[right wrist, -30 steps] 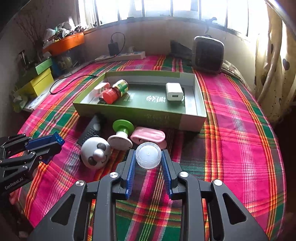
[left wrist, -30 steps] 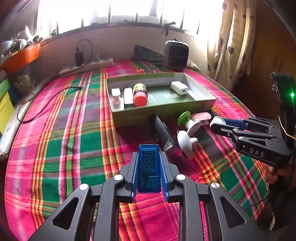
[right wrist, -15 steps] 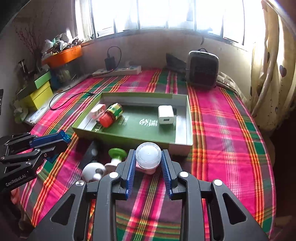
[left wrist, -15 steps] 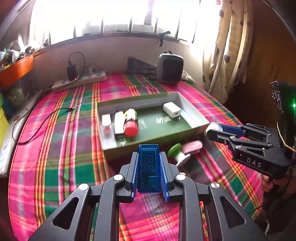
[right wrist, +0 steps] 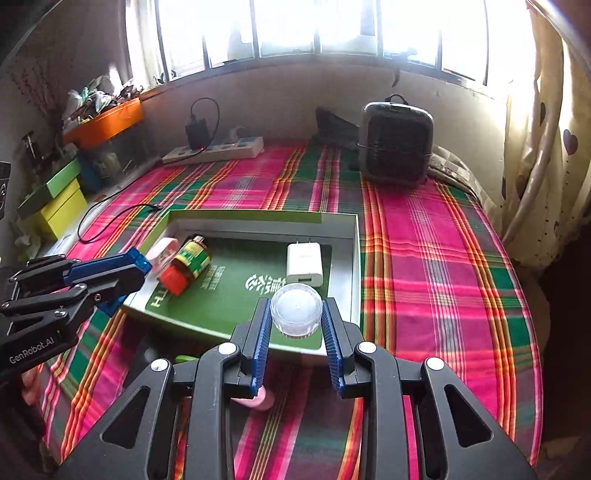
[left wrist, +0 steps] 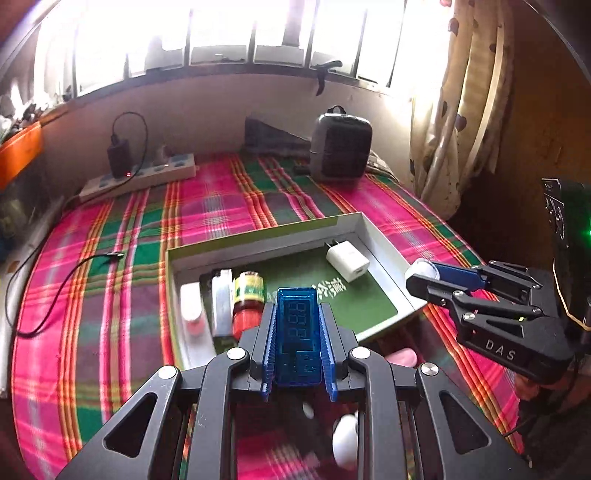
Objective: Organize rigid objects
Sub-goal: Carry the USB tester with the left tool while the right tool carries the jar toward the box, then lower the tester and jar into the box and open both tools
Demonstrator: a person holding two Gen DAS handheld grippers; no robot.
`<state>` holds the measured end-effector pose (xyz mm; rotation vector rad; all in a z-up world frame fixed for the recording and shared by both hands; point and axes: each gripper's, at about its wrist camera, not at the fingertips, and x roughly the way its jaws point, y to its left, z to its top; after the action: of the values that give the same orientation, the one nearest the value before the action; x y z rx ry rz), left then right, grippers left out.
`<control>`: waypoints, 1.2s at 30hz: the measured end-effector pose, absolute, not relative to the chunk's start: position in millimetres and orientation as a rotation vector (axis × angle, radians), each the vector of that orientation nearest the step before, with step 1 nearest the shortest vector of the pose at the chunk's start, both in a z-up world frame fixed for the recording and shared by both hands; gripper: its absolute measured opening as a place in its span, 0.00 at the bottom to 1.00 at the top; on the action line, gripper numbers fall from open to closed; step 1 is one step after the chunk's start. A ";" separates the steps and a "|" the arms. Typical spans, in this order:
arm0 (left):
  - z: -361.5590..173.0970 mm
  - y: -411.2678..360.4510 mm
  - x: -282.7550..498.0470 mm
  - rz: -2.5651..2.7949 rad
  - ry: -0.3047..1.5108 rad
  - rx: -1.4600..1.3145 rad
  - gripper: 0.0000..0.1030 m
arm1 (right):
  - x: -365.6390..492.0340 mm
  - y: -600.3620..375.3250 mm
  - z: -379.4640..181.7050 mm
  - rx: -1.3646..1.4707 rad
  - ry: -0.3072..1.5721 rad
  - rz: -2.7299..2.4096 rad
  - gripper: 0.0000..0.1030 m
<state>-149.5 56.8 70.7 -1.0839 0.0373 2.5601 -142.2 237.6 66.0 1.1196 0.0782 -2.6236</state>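
Left black two-finger gripper (left wrist: 298,343) with blue ribbed pads is clamped on a translucent blue rectangular plastic tester with a digit display (left wrist: 297,336), held above the near edge of the shallow green-floored cardboard tray (left wrist: 258,242) on the pink-and-green plaid cloth (left wrist: 110,258). Right black two-finger gripper (right wrist: 297,332) grips a small round clear plastic jar with a white lid (right wrist: 296,308) over the tray's near right part. Inside the tray lie a white square wall charger (right wrist: 305,264) and a red-capped green-labelled bottle (right wrist: 186,264) on its side.

We see a bed with a pink-green plaid sheet (right wrist: 424,258), a bright barred window (right wrist: 295,26) behind (blown out), a heart-print curtain (right wrist: 546,147) at right, and a grey wall (left wrist: 221,107).
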 end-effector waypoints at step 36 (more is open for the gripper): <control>13.2 97.2 -232.0 2.490 0.089 -1.257 0.20 | -190.9 224.3 19.3 1.218 0.202 -2.531 0.28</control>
<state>-232.0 97.2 13.2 -1.2571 0.0892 2.4900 -190.9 224.3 19.3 1.2180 0.2018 -2.5306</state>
